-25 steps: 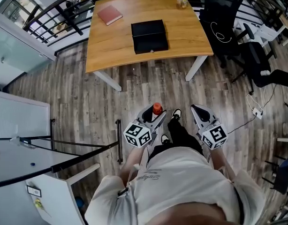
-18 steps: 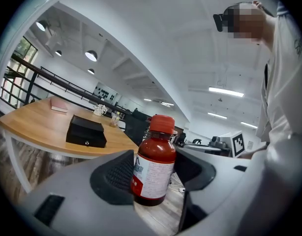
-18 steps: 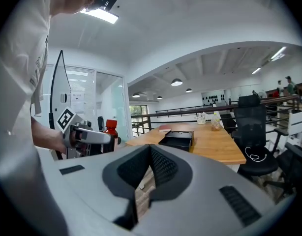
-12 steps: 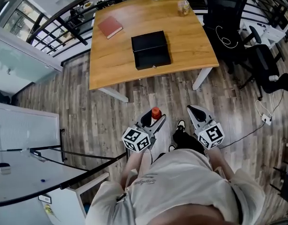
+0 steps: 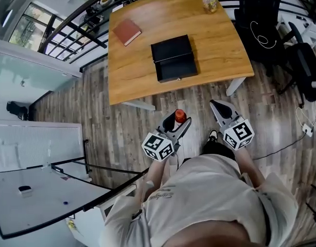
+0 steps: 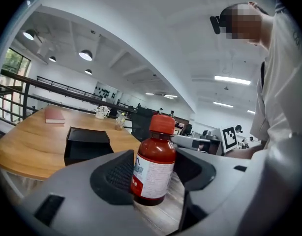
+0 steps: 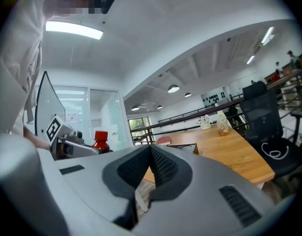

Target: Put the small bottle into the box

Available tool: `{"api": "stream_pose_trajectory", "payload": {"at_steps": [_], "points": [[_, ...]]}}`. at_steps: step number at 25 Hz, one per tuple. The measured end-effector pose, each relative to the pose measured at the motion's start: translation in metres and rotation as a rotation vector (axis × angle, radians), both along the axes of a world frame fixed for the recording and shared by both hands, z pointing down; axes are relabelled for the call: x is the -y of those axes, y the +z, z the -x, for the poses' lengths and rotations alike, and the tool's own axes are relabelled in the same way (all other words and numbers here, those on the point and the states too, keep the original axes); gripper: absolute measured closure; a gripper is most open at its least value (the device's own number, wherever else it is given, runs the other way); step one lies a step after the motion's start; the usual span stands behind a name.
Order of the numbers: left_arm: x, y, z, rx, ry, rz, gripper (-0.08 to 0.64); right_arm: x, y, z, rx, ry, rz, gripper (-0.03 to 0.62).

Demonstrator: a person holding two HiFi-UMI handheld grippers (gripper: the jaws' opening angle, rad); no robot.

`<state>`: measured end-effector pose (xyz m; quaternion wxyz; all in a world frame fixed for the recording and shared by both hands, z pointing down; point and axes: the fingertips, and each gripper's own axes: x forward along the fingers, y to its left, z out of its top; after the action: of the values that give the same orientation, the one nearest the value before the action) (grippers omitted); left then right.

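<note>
Your left gripper (image 5: pixel 178 123) is clamped on the small bottle (image 6: pixel 153 166); the bottle stands upright between the jaws, its red cap above them. Your right gripper (image 5: pixel 215 106) holds nothing, its jaws pressed together; it sits just to the right of the left gripper, and both hang over the wood floor (image 5: pixel 122 127). The black box (image 5: pixel 173 58) lies ahead of both grippers on the wooden table (image 5: pixel 129 78), well apart from the bottle; a red book (image 5: pixel 127 32) lies beyond the box, to the left.

light: bright, even; ceiling strips (image 6: pixel 232 79), windows (image 5: pixel 24 22) upper left | shadows: soft | edges: heavy fisheye, dark corners in gripper views | focus: sharp
</note>
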<state>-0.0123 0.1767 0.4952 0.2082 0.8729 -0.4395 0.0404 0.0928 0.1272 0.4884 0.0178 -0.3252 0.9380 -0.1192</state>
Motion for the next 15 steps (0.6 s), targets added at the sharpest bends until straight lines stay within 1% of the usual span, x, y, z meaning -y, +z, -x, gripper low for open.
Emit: {"api": "stream_pose_trajectory", "payload": {"at_steps": [2,5,8,11,15], "points": [[0.007,-0.001,0.004,0.007,-0.021,-0.005,0.305,0.013,0.004,0.000,0.027,0.017,0.022,0.597],[0.010,0.003,0.014,0.011,-0.043,0.009,0.305,0.020,0.011,0.013,0.011,-0.021,0.028,0.597],[0.007,0.011,0.027,0.000,-0.058,0.045,0.305,0.021,0.014,0.026,-0.013,-0.045,0.030,0.597],[0.007,0.016,0.033,-0.027,-0.048,0.065,0.307,0.027,0.014,0.033,-0.025,-0.028,0.042,0.597],[0.027,0.015,0.041,-0.064,-0.009,0.045,0.307,0.043,0.004,0.047,-0.056,0.009,0.001,0.597]]}}
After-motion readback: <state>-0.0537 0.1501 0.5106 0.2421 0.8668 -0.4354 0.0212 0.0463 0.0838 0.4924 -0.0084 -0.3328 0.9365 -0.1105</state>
